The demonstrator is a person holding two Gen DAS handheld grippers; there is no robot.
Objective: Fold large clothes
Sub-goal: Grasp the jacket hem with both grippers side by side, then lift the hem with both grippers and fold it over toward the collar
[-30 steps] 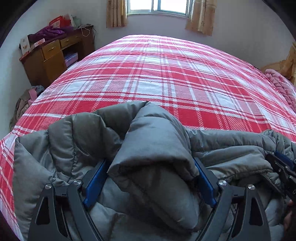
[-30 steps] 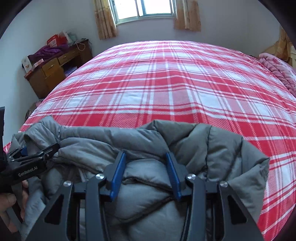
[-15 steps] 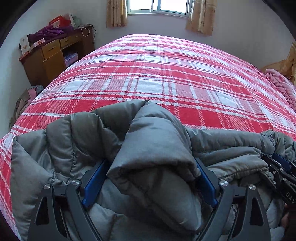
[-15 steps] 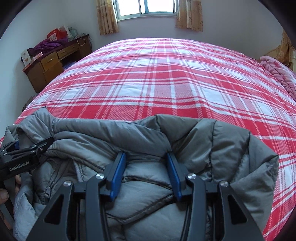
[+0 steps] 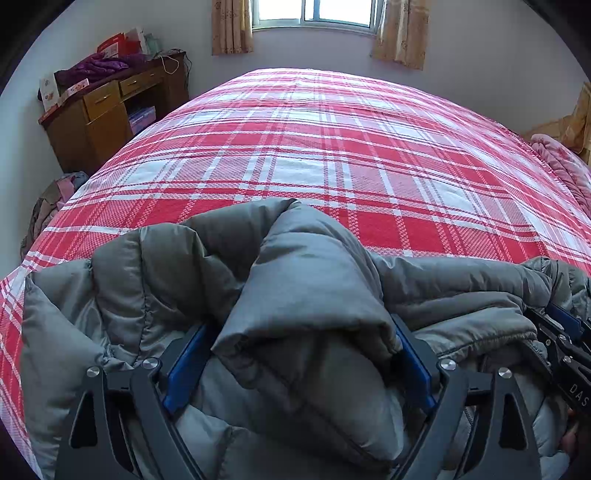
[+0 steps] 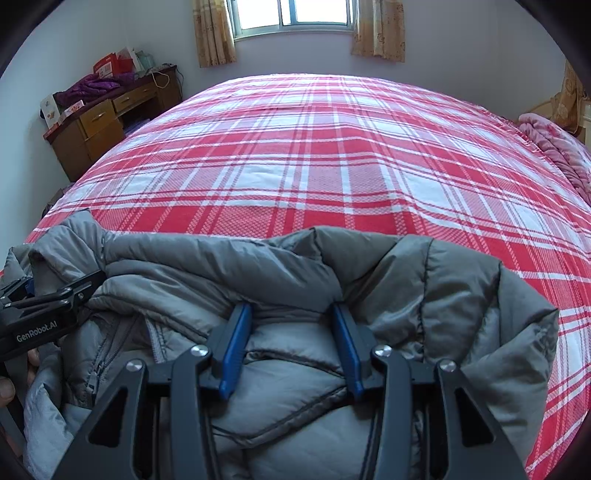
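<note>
Red-and-white plaid bed (image 5: 314,147) is filling most of both views, running up toward a window (image 5: 314,14) with tan curtains (image 5: 399,33) at top centre. Wooden desk (image 5: 110,110) is standing at upper left, against the wall, with purple cloth (image 5: 96,68) and boxes piling on top. Pink blanket (image 6: 554,147) is bunching at the right edge of the bed. More clothes (image 5: 48,210) are heaping on the floor at far left, below the desk.

Grey puffer jacket (image 5: 295,295) is lying across the near edge of the bed, taking up the lower third of each frame, crumpled and partly doubled over; its zipper is showing at lower left of the right wrist view.

Left gripper (image 5: 299,365) is sitting at bottom centre of its own view, jaws standing wide, with a thick padded fold of the jacket bulging up between the blue pads (image 5: 184,369). Fabric is filling the whole gap and lying against both pads, so the jaws are clasping that fold. In the right wrist view this gripper is showing at the left edge, with fingertips of a hand (image 6: 7,391) beneath it.

Right gripper (image 6: 291,350) is sitting at bottom centre of its view, jaws set narrower, pinching a quilted panel of the jacket between its pads (image 6: 236,350). It is also showing at the right edge of the left wrist view, resting against the jacket.
</note>
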